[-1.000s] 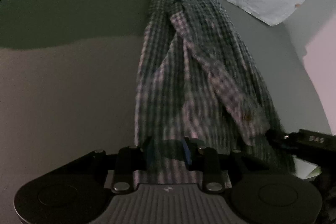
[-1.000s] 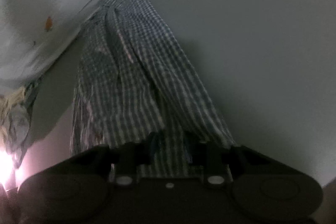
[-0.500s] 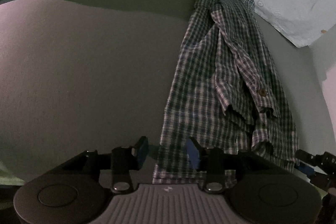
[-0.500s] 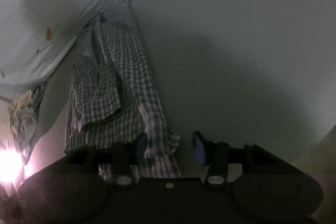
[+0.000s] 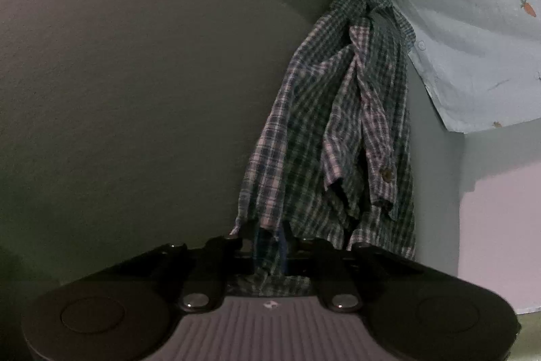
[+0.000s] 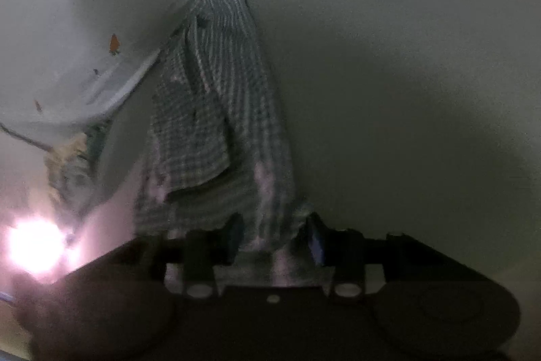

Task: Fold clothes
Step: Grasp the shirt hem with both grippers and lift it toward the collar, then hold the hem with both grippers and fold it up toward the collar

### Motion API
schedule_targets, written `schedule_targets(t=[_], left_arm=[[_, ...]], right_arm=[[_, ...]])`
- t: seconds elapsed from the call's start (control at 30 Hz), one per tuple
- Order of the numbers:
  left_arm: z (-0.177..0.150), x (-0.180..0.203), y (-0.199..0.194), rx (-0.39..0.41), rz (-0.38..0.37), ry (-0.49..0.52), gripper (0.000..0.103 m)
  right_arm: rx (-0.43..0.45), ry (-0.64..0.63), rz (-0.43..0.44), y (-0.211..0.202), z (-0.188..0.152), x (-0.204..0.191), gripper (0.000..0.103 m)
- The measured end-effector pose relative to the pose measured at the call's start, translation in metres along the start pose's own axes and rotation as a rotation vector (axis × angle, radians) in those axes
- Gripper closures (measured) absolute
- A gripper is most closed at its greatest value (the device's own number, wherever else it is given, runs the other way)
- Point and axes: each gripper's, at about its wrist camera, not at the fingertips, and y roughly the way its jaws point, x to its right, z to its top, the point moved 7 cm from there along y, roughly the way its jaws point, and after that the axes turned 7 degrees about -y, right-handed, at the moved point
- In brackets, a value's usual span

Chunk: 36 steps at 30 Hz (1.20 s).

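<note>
A green and white plaid shirt (image 5: 338,110) lies bunched lengthwise on a grey bed surface (image 5: 135,90), its collar end far from me. In the left wrist view my left gripper (image 5: 269,237) is closing, and its jaws pinch the shirt's near left hem corner. The right wrist view is blurred and shows the same shirt (image 6: 216,110). There my right gripper (image 6: 274,237) is at the near right hem. Its jaws stand apart and are closing slightly, with loose fabric between them that the pads do not press.
A pale blue printed cloth (image 5: 473,39) lies past the shirt's collar; it is also in the right wrist view (image 6: 84,5). A crumpled garment (image 6: 71,164) sits at the left, above a bright glare (image 6: 33,246). Bare grey surface (image 6: 405,90) spreads right.
My left gripper went from open to pinching the near hem corner, and its view rolled. My right gripper shifted to the shirt's right edge and widened. The shirt now looks more bunched.
</note>
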Motion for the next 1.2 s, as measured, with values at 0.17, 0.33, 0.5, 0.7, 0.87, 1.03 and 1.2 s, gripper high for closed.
schedule_targets(t=[0.17, 0.33, 0.5, 0.7, 0.87, 1.03, 1.2], left_arm=[[0.003, 0.003, 0.001, -0.010, 0.010, 0.033, 0.091], [0.005, 0.010, 0.008, -0.024, 0.046, 0.064, 0.089], [0.003, 0.019, 0.004, -0.045, 0.019, 0.077, 0.061], [-0.001, 0.035, 0.008, -0.048, 0.107, 0.229, 0.063], [0.005, 0.036, 0.011, -0.061, 0.142, 0.165, 0.103], [0.010, 0.030, -0.008, -0.031, 0.053, -0.017, 0.103], [-0.015, 0.013, -0.028, -0.054, -0.048, -0.148, 0.103]], right_arm=[[0.020, -0.096, -0.019, 0.005, 0.009, -0.005, 0.050], [-0.005, -0.160, -0.029, 0.024, 0.001, -0.016, 0.049], [-0.075, -0.201, 0.042, 0.030, -0.013, -0.032, 0.063], [-0.087, -0.141, 0.032, 0.031, -0.013, -0.021, 0.089], [-0.057, -0.076, 0.090, 0.029, -0.006, -0.021, 0.097], [0.016, 0.003, 0.190, 0.007, 0.004, -0.025, 0.099], [0.012, 0.014, 0.219, -0.020, -0.007, -0.016, 0.099]])
